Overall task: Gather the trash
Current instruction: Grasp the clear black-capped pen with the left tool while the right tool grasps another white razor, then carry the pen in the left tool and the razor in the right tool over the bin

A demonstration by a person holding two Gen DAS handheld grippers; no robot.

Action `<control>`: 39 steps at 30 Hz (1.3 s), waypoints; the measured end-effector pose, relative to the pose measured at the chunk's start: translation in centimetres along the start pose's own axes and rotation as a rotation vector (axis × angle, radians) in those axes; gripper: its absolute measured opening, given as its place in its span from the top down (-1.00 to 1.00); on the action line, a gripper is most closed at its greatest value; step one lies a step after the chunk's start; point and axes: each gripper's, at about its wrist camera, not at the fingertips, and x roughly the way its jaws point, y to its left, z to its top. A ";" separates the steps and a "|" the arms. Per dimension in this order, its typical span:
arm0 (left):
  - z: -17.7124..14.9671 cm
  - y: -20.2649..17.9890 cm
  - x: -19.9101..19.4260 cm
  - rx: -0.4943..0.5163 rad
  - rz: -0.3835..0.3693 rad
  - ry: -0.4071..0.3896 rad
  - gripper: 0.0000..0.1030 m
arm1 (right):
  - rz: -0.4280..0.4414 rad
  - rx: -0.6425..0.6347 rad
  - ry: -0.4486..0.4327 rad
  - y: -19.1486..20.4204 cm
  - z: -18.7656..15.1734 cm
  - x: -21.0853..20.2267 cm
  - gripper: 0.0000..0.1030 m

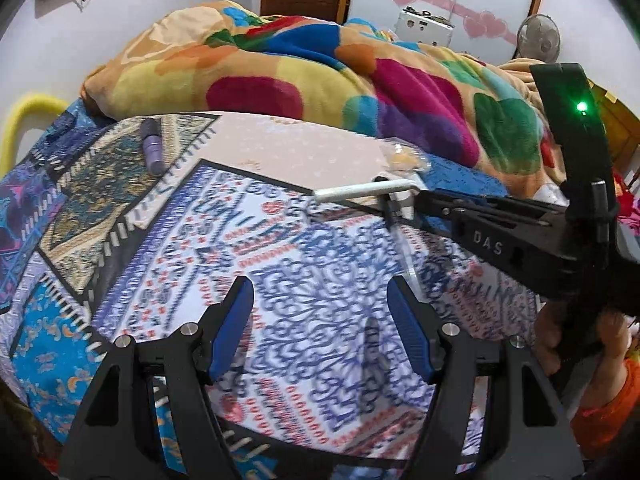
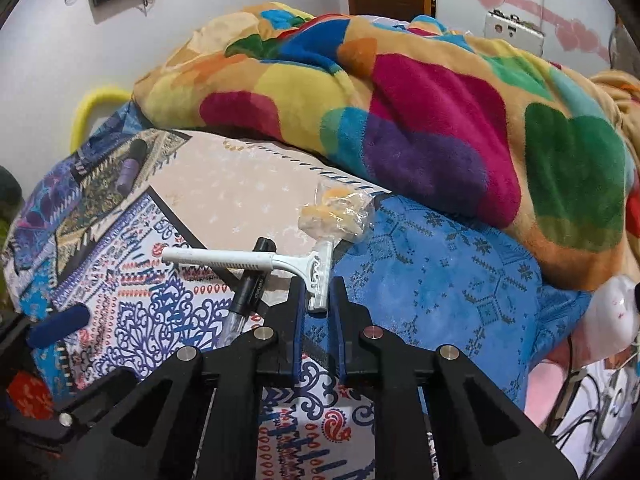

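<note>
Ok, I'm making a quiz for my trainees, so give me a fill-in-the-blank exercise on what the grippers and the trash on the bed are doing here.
1. The right gripper is shut on the head of a white ____.
2. The left gripper is ____ and holds nothing.
3. Under the razor handle lies a black ____.
4. Beyond the razor head lies a crumpled clear plastic ____.

Missing words: razor; open; pen; wrapper
</note>
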 end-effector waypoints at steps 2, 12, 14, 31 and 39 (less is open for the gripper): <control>0.1 -0.7 0.3 0.005 -0.009 0.002 -0.33 | -0.005 0.008 -0.020 -0.3 -0.1 -0.6 0.79; -0.1 -4.3 2.4 0.074 -0.012 0.015 0.15 | -0.013 0.067 -0.109 -1.9 -1.3 -5.9 0.79; -0.1 -4.8 2.8 0.076 -0.001 0.010 0.21 | -0.018 0.077 -0.119 -2.1 -1.5 -6.4 0.79; -0.3 -4.4 -0.1 0.113 0.055 -0.033 0.86 | -0.060 0.137 -0.141 -3.2 -2.5 -9.6 0.78; -0.6 -2.5 -7.4 0.091 0.065 -0.117 0.86 | -0.053 0.131 -0.176 -1.1 -3.4 -13.6 0.79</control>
